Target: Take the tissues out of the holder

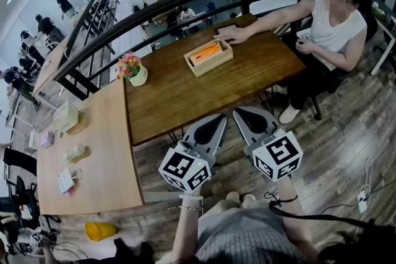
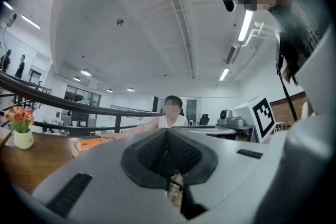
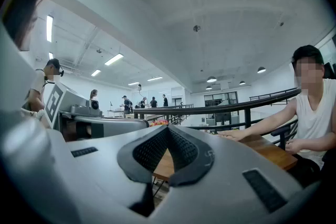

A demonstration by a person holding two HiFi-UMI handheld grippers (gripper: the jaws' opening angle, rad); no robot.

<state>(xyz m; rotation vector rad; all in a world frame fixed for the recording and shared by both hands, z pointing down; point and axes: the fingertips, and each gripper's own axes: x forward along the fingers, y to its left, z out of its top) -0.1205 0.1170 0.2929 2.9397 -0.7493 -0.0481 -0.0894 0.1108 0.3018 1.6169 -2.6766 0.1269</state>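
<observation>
Bright, even light (fisheye-bent edges)

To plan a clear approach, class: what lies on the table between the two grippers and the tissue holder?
Only bare tabletop, shown in the head view, separates the left gripper and right gripper from the tissue holder.

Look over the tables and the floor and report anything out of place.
One thing stands out: a yellow container lies on the floor beside the light table, seemingly tipped on its side. The tissue holder sits flat on the dark table, and nothing looks spilled.
</observation>
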